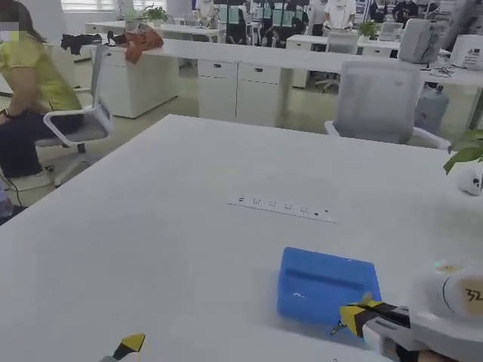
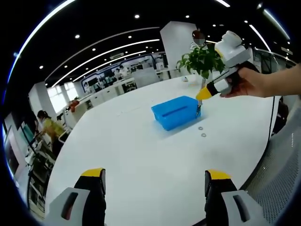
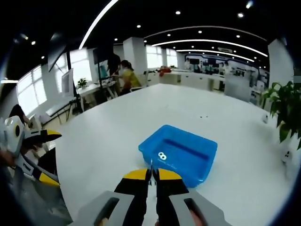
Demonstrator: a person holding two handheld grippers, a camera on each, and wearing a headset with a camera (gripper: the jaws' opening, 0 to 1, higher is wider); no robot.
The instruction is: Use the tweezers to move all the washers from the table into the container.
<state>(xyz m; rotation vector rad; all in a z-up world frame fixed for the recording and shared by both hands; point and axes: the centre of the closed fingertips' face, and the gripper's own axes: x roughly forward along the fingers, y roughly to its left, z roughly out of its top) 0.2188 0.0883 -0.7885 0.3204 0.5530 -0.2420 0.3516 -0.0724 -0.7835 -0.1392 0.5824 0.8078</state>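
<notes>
A blue container [image 1: 326,288] sits on the white table near my right gripper [image 1: 356,312]. In the right gripper view my right gripper [image 3: 152,173] is shut on thin metal tweezers [image 3: 151,165] that point at the container [image 3: 181,153]; two washers [image 3: 162,155] lie inside it. In the left gripper view my left gripper [image 2: 155,175] stands wide open with nothing in it. That view also takes in the container [image 2: 176,112], the hand-held right gripper [image 2: 207,92] above its near corner, and two washers [image 2: 202,131] on the table beside it.
A flush socket strip [image 1: 283,207] is set into the table behind the container. A potted plant [image 1: 464,151] stands at the right edge and a grey chair [image 1: 377,102] beyond the table. A person in yellow [image 1: 30,75] sits at far left.
</notes>
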